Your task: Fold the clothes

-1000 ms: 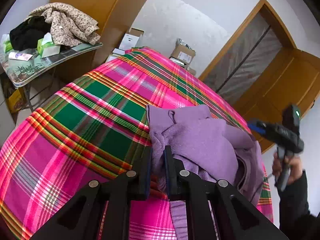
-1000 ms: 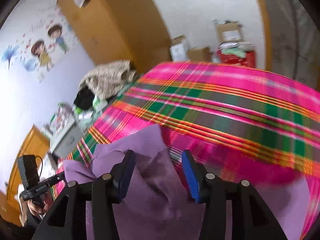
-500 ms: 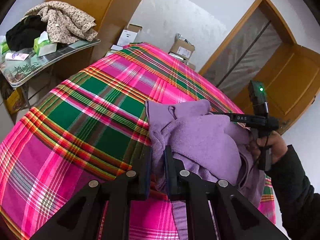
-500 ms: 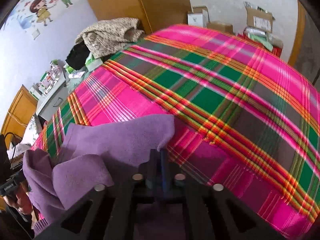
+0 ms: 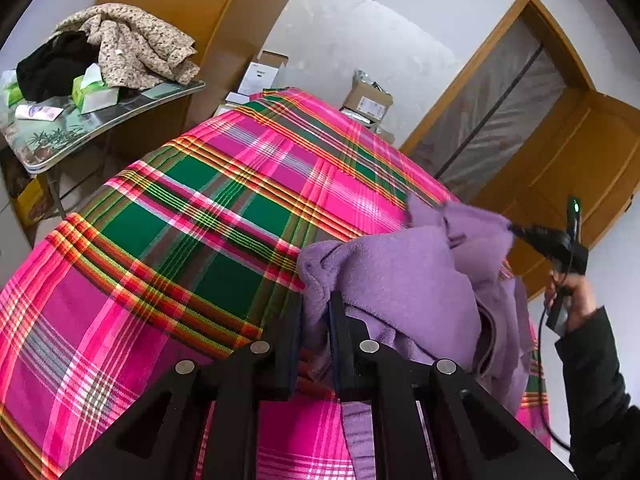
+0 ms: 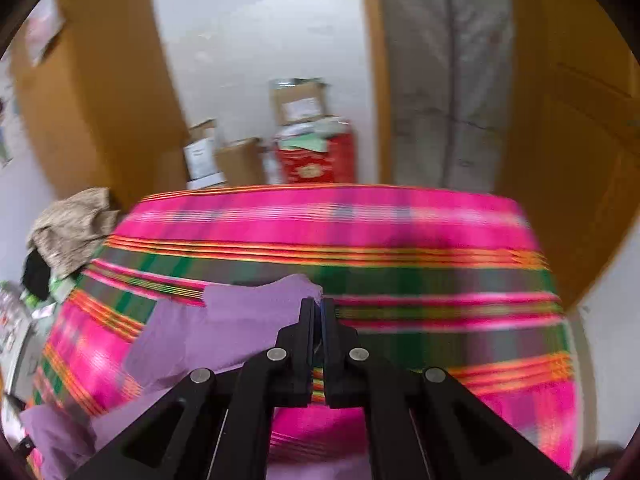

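A purple fleece garment (image 5: 400, 280) lies bunched on the pink and green plaid bed cover (image 5: 200, 220). My left gripper (image 5: 314, 308) is shut on a fold at the garment's near edge. Over to the right, my right gripper (image 5: 513, 229), held by a hand (image 5: 572, 296) in a dark sleeve, pinches another corner and holds it lifted off the bed. In the blurred right wrist view the right gripper (image 6: 318, 305) is shut on the corner of the purple garment (image 6: 248, 316), which trails down to the left over the plaid cover (image 6: 400, 280).
A side table (image 5: 112, 120) to the left of the bed carries a heap of clothes (image 5: 132, 48) and tissue boxes. Cardboard boxes (image 5: 366, 100) stand by the far wall, with a red box (image 6: 316, 160) among them. A wooden door (image 5: 560, 148) stands open at right.
My right gripper went from open over the garment to shut on its corner, then swung away, pulling that corner out to the right. The left gripper kept still, holding its fold.
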A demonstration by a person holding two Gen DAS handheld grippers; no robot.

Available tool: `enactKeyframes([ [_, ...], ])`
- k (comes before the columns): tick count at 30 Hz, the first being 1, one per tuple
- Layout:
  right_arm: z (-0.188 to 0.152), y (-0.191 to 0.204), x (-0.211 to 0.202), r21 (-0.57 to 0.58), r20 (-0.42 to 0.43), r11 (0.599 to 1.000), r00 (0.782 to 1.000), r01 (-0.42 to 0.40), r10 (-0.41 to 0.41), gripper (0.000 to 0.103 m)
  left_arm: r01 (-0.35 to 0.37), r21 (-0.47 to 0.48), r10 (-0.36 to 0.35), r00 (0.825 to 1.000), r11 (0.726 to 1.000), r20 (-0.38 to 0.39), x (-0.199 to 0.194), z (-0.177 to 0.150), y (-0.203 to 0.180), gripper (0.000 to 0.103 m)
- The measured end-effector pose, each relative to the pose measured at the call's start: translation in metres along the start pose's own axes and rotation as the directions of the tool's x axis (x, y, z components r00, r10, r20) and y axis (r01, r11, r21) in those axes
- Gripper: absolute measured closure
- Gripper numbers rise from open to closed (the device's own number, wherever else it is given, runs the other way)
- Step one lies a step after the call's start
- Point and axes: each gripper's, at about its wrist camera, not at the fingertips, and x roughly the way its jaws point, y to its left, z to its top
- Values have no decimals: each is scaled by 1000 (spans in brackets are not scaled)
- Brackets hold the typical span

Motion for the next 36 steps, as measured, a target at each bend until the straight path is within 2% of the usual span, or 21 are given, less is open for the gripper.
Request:
enactKeyframes([
  [2, -10, -2, -4, 8, -14, 1000, 1000, 1, -1, 97, -10, 0, 10, 1000, 1000, 4, -2, 0, -2, 90],
  [4, -19, 2, -17, 0, 12, 1000, 1000, -28, 28, 95, -21, 2, 21, 1000, 1000, 16, -7, -1, -6, 90],
  [5, -23, 7, -24, -7, 26, 999, 998, -54, 54, 92, -25, 3, 25, 999, 1000, 23, -10, -1, -9, 90],
  [7, -29, 25, -40, -50, 58, 992, 991, -117, 120, 76, -35, 5, 35, 999, 999, 38, -16, -2, -13, 84],
  [9, -34, 44, -55, -100, 77, 979, 979, -179, 187, 70, -48, 17, 47, 997, 999, 58, -25, -3, -19, 82],
  [11, -38, 68, -66, -164, 63, 954, 963, -251, 264, 68, -59, 32, 56, 996, 998, 70, -31, -6, -23, 82],
  [13, -47, 98, -76, -236, 22, 911, 935, -339, 354, 65, -66, 41, 63, 995, 997, 78, -37, -8, -26, 75],
  [14, -53, 117, -80, -282, -11, 878, 916, -387, 400, 64, -65, 42, 61, 995, 997, 78, -39, -11, -26, 75],
  [19, -90, 184, -82, -441, -148, 748, 862, -496, 485, 64, -54, 34, 52, 998, 998, 44, -45, -28, -23, 75],
  [24, -120, 228, -75, -538, -242, 655, 841, -531, 483, 64, -35, -7, 34, 999, 999, -12, -46, -46, -11, 75],
  [27, -119, 250, -74, -586, -262, 605, 833, -538, 488, 63, -15, -18, 14, 999, 1000, -29, -46, -54, -8, 75],
  [30, -117, 273, -73, -636, -281, 540, 816, -552, 505, 57, 0, -14, -1, 999, 1000, -44, -44, -58, -8, 75],
  [36, -129, 325, -66, -736, -361, 361, 783, -573, 506, 57, 16, -3, -16, 999, 1000, -48, -43, -56, -10, 75],
])
